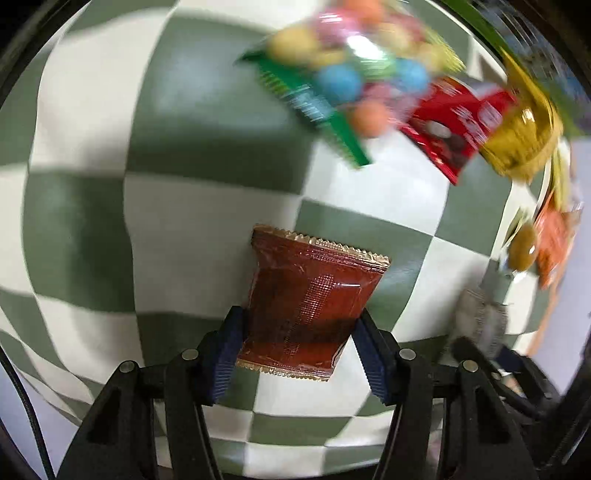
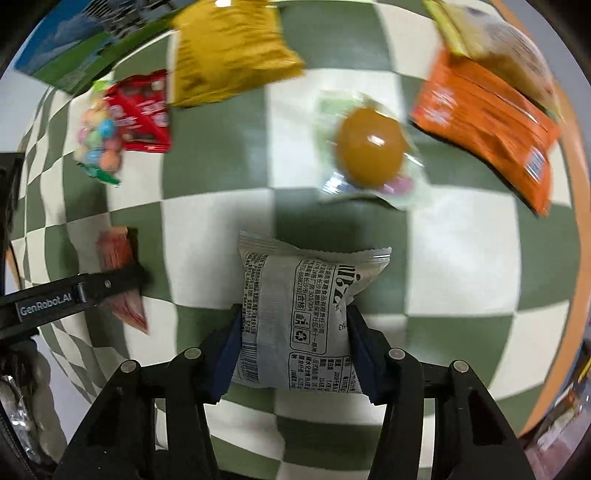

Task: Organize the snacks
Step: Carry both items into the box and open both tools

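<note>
My left gripper (image 1: 299,332) is shut on a dark red snack packet (image 1: 310,291) with gold crimped ends, held above the green-and-white checkered cloth (image 1: 207,229). My right gripper (image 2: 293,328) is shut on a grey-white printed snack packet (image 2: 303,314), also above the cloth. The left gripper (image 2: 122,280) with its red packet (image 2: 116,254) shows at the left of the right wrist view. The grey packet (image 1: 480,321) shows blurred at the lower right of the left wrist view.
On the cloth lie a bag of coloured candy balls (image 1: 351,74), a red packet (image 1: 458,122), a yellow bag (image 1: 524,133), a clear pack with an orange-brown ball (image 2: 369,147), an orange bag (image 2: 487,122) and a beige bag (image 2: 498,33). A blue-green box (image 2: 74,55) lies far left.
</note>
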Tool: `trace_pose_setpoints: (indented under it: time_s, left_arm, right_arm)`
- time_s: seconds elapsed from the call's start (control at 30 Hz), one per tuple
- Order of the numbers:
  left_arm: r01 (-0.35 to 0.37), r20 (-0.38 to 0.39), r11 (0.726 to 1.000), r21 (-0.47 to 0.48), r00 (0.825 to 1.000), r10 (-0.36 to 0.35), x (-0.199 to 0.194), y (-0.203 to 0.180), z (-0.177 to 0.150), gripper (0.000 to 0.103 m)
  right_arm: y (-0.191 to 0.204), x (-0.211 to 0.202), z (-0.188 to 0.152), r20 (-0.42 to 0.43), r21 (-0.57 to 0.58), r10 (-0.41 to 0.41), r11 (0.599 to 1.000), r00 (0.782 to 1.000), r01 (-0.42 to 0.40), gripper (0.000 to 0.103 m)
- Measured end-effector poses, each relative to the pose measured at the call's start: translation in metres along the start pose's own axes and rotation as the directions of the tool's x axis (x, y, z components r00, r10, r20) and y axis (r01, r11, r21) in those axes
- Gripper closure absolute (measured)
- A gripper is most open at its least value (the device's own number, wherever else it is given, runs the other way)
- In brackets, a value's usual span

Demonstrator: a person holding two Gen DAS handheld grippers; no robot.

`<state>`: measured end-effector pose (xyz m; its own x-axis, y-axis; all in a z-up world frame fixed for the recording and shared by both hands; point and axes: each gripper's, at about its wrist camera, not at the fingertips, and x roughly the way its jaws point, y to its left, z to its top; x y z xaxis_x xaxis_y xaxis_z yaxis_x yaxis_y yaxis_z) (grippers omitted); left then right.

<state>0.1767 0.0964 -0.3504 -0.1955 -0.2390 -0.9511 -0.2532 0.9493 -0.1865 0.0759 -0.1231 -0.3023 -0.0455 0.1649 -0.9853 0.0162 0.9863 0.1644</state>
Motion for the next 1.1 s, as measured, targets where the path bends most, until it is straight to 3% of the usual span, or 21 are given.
trace_pose_setpoints:
  time_s: [0.1, 0.17, 0.27, 0.37, 0.43, 0.53, 0.7, 0.73, 0.8, 0.93, 1.1]
  left_arm:
    - [-0.008, 0.003, 0.999, 0.05, 1.0, 0.008, 0.001, 0.003, -0.002, 0.046]
    - [-0.061, 0.0, 0.99, 0.13, 0.998, 0.062, 0.008, -0.001, -0.004, 0.045]
    - [-0.161, 0.016, 0.958, 0.238, 0.987, 0.162, 0.013, -0.018, -0.008, 0.044]
    - [-0.214, 0.068, 0.944, 0.251, 0.977, 0.203, 0.009, -0.033, -0.013, 0.044]
    - [-0.219, 0.097, 0.95, 0.223, 0.975, 0.202, 0.005, -0.034, -0.014, 0.05]
    - [-0.215, 0.116, 0.959, 0.185, 0.974, 0.196, -0.003, -0.032, -0.02, 0.05]
    - [-0.23, 0.126, 0.958, 0.173, 0.969, 0.21, -0.007, -0.033, -0.022, 0.05]
    - [-0.24, 0.12, 0.955, 0.174, 0.968, 0.222, -0.005, -0.048, -0.025, 0.05]
    - [-0.231, 0.125, 0.958, 0.168, 0.969, 0.212, -0.006, -0.054, -0.028, 0.05]
    - [-0.195, 0.137, 0.967, 0.166, 0.975, 0.174, -0.019, -0.058, -0.034, 0.05]
    - [-0.104, 0.187, 0.981, 0.164, 0.98, 0.072, -0.07, -0.071, -0.039, 0.05]
  right_arm:
    - [0.008, 0.003, 0.003, -0.012, -0.021, 0.024, 0.999, 1.0, -0.024, 0.043]
    - [0.007, 0.001, 0.006, -0.014, -0.021, 0.024, 0.999, 1.0, -0.024, 0.033]
    - [0.007, -0.002, 0.005, -0.012, -0.013, 0.021, 1.0, 1.0, -0.021, 0.032]
    - [0.013, -0.003, 0.011, -0.028, 0.005, 0.008, 1.0, 1.0, -0.008, 0.032]
    - [0.012, -0.002, 0.015, -0.039, 0.02, 0.01, 1.0, 0.999, -0.009, 0.032]
    - [0.011, 0.007, 0.027, -0.039, 0.03, -0.01, 0.999, 0.999, 0.011, 0.041]
    - [0.017, 0.01, 0.024, -0.019, 0.018, -0.022, 1.0, 1.0, 0.022, 0.046]
    - [0.017, 0.009, 0.023, -0.014, 0.019, -0.018, 1.0, 1.0, 0.018, 0.047]
    - [0.02, 0.005, 0.024, -0.008, 0.012, -0.011, 1.0, 1.0, 0.011, 0.057]
    - [0.022, -0.004, 0.028, 0.008, 0.002, 0.026, 1.0, 1.0, -0.026, 0.057]
    - [0.021, -0.049, 0.032, 0.071, -0.019, 0.103, 0.995, 0.992, -0.102, 0.058]
